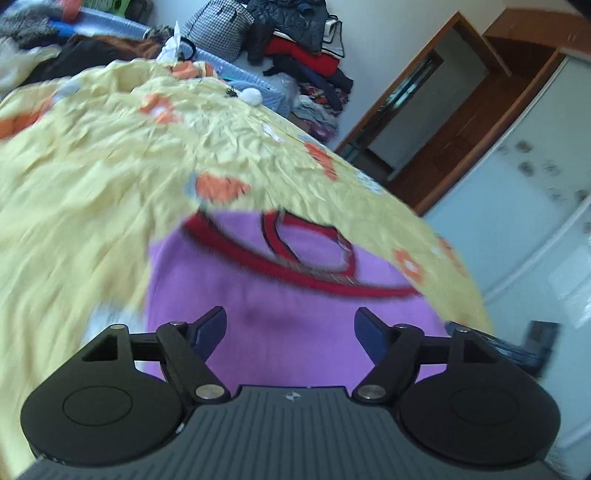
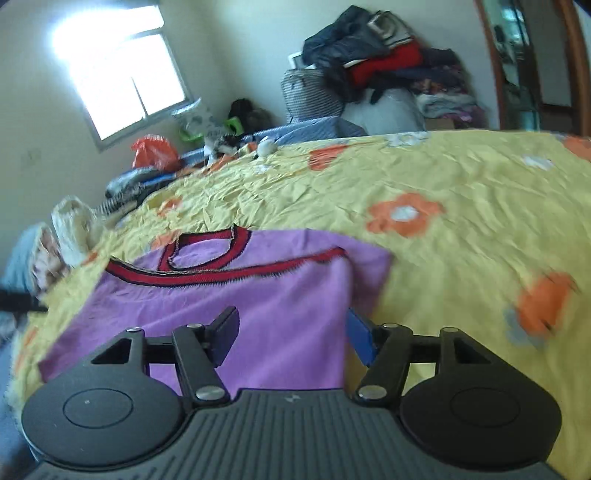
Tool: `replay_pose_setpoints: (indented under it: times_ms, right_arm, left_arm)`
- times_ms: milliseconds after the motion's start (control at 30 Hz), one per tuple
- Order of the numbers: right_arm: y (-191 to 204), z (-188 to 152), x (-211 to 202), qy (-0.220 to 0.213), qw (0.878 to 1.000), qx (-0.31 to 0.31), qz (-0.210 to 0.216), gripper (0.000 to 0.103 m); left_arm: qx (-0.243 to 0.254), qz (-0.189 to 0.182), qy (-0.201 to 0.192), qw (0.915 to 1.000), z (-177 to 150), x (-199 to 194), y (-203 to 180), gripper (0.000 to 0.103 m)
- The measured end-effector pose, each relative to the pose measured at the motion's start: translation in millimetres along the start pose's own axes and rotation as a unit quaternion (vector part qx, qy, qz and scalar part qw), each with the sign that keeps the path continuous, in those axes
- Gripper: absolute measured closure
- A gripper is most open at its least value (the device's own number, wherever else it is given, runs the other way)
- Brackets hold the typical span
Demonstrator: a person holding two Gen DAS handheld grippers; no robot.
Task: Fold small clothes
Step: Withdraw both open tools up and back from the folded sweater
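A small purple garment (image 1: 258, 273) with red trim (image 1: 306, 277) lies folded flat on a yellow bedsheet (image 1: 110, 166) printed with orange flowers. My left gripper (image 1: 290, 317) hovers over the purple cloth, open, with nothing between its fingers. In the right wrist view the same garment (image 2: 258, 295) shows its red neckline (image 2: 207, 275) at the far side and its folded right edge just ahead. My right gripper (image 2: 291, 317) is open above that edge, and its blue pads (image 2: 360, 336) hold nothing.
The bedsheet (image 2: 443, 177) spreads wide to the right of the garment. A pile of clothes (image 2: 388, 62) and a checked bag (image 1: 221, 29) sit at the far wall. There is a window (image 2: 125, 77) at the left, an orange bag (image 2: 153, 151), and a wooden door frame (image 1: 443, 110).
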State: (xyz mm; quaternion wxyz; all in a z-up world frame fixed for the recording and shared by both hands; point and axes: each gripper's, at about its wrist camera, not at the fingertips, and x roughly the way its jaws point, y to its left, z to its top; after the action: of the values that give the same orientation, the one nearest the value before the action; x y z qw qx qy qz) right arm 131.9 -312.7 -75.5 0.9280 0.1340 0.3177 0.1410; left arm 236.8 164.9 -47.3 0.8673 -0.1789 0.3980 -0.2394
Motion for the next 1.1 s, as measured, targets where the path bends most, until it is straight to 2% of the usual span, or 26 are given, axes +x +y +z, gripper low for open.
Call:
replay_pose_setpoints:
  times_ms: [133, 200, 267, 300, 333, 367, 433, 467, 500, 533, 567, 633, 667, 700, 733, 833, 867, 933, 1033, 1100]
  right_arm:
    - [5, 18, 49, 0.02, 1.0, 0.012, 0.008, 0.039]
    - [1, 24, 69, 0.031, 0.999, 0.009, -0.014, 0.04]
    - [-7, 25, 87, 0.042, 0.997, -0.016, -0.069, 0.041]
    - [-13, 24, 89, 0.027, 0.996, -0.031, -0.08, 0.041]
    - [-17, 25, 89, 0.028, 0.996, -0.033, -0.074, 0.041]
    - [-18, 26, 85, 0.032, 0.997, -0.028, -0.068, 0.041]
    - [-14, 27, 70, 0.037, 0.997, -0.024, -0.065, 0.041]
    - [-11, 24, 57, 0.027, 0.998, -0.022, -0.058, 0.04]
    - [-10, 20, 42, 0.018, 0.999, -0.018, -0.039, 0.039]
    - [-9, 16, 27, 0.013, 1.0, -0.01, -0.022, 0.037]
    - [-11, 8, 12, 0.002, 1.0, 0.003, -0.012, 0.031]
    - [-17, -10, -14, -0.013, 1.0, 0.027, 0.0, 0.023]
    - [-19, -18, -23, -0.011, 0.999, 0.035, 0.0, 0.022]
    - [-21, -26, -31, -0.006, 0.999, 0.045, -0.003, 0.022]
    - [-22, -34, -39, -0.007, 0.999, 0.048, -0.005, 0.022]
    - [-24, -52, -55, -0.018, 0.998, 0.052, -0.016, 0.022]
    - [-24, -56, -57, -0.017, 0.998, 0.057, -0.022, 0.022]
    - [-22, -60, -59, -0.01, 0.997, 0.063, -0.04, 0.022]
    - [-12, -67, -61, 0.0, 0.998, 0.052, -0.03, 0.022]
    - [-4, -73, -55, 0.016, 0.998, 0.035, -0.044, 0.022]
  left_arm:
    - [-0.042, 0.054, 0.027, 0.9973, 27, 81, 18, 0.031]
    - [-0.062, 0.045, 0.009, 0.997, 32, 89, 33, 0.031]
    - [-0.106, 0.045, 0.011, 0.9933, 38, 86, 49, 0.044]
    - [-0.127, 0.048, 0.013, 0.9907, 39, 80, 56, 0.053]
    - [-0.136, 0.044, 0.015, 0.9896, 38, 70, 62, 0.053]
    - [-0.135, 0.036, 0.012, 0.9902, 35, 56, 63, 0.051]
    - [-0.103, 0.016, 0.001, 0.9945, 22, 21, 59, 0.031]
    - [-0.083, 0.015, -0.015, 0.9963, 11, 2, 55, 0.026]
    - [-0.067, 0.024, -0.037, 0.9968, -3, -16, 54, 0.017]
    - [-0.05, 0.051, -0.059, 0.9957, -17, -34, 51, 0.014]
    - [-0.031, 0.082, -0.083, 0.9926, -31, -48, 49, 0.013]
    - [-0.015, 0.123, -0.101, 0.9871, -51, -59, 50, 0.014]
    - [-0.045, 0.121, -0.115, 0.985, -59, -63, 54, 0.014]
    - [-0.082, 0.103, -0.125, 0.9834, -67, -64, 60, 0.014]
    - [-0.097, 0.095, -0.131, 0.982, -72, -62, 62, 0.014]
    - [-0.093, 0.132, -0.134, 0.9778, -81, -43, 57, 0.013]
    - [-0.098, 0.137, -0.131, 0.977, -84, -35, 56, 0.013]
    - [-0.086, 0.144, -0.144, 0.9753, -88, -27, 49, 0.006]
    - [-0.084, 0.152, -0.145, 0.9741, -87, -20, 46, 0.002]
    - [-0.079, 0.148, -0.132, 0.977, -84, -18, 48, 0.002]
